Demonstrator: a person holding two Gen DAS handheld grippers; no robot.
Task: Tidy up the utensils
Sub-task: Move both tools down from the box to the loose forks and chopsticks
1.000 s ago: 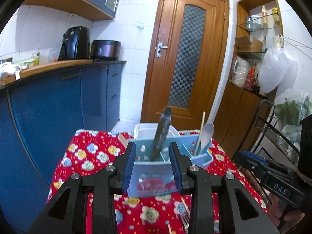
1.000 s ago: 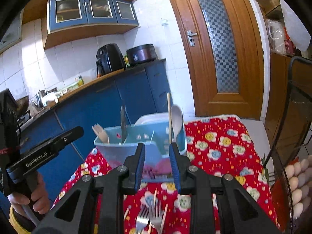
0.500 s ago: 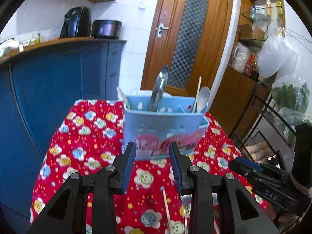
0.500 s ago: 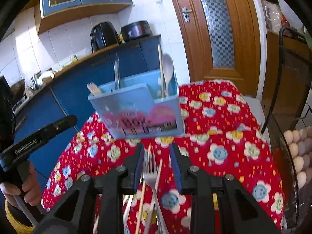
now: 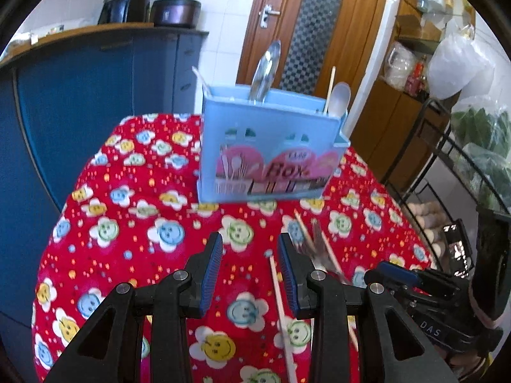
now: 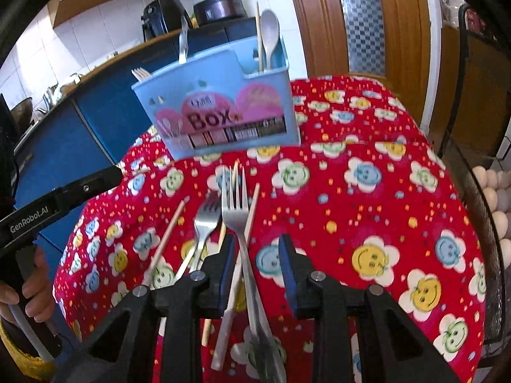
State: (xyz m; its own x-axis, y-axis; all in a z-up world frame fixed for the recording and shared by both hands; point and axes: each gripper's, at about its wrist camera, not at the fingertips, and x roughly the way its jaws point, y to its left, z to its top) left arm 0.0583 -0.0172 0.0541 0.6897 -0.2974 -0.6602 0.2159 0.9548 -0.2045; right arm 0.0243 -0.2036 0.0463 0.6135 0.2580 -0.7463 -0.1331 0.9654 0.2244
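Now both grippers hang over the red flowered tablecloth (image 6: 367, 166), jaws part-open and empty: right gripper (image 6: 255, 265) above two forks (image 6: 234, 210) crossed by loose chopsticks (image 6: 166, 239), left gripper (image 5: 250, 268) beside them. Behind stands the blue utensil box (image 6: 220, 111) holding spoons.

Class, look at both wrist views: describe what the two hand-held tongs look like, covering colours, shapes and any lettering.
The left tongs and the right tongs look alike: black angular frames with silver bolts and two fingers lined with ribbed blue pads. Seen from the right view, the left tool's black body reads "GenRobot.AI" in white. From the left view, the right tool shows "DAS" and a blue part.
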